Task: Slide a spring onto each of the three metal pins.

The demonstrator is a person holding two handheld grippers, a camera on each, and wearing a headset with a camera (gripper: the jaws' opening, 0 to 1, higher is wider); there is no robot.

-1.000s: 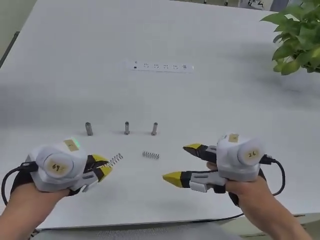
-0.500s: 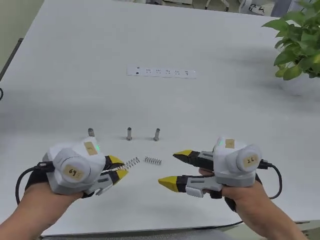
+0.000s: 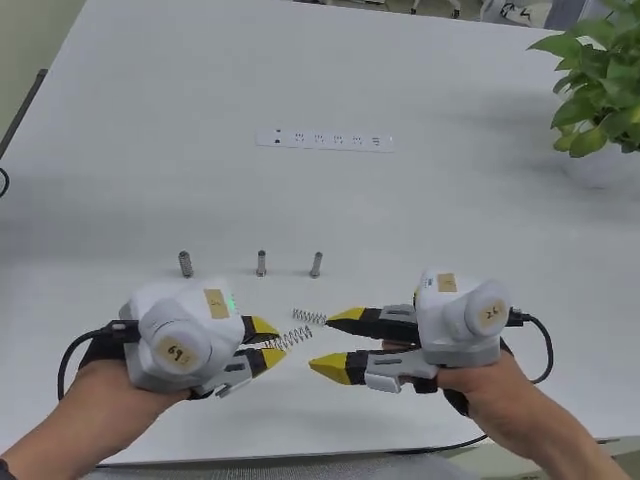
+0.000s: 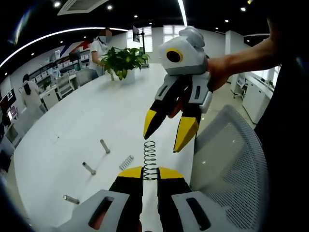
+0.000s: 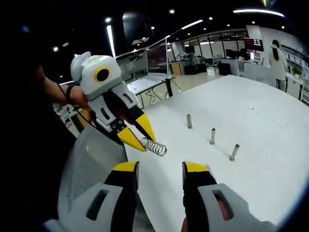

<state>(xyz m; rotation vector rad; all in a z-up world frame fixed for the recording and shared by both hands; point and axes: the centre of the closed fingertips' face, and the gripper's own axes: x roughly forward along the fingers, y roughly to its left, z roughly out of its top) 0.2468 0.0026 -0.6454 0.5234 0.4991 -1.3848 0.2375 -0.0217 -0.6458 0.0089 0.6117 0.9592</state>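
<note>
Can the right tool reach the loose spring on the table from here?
Probably yes. The right tool is open, and the loose spring lies bare on the table just off its far jaw tip. The left tool, shut on the other spring, sits close beside, so it may be tight.

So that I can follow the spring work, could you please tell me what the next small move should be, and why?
Probably bring the right tool forward to close on the free end of the spring: the left tool is shut on its other end, and it points into the right tool's open jaws, not touching them.
</note>
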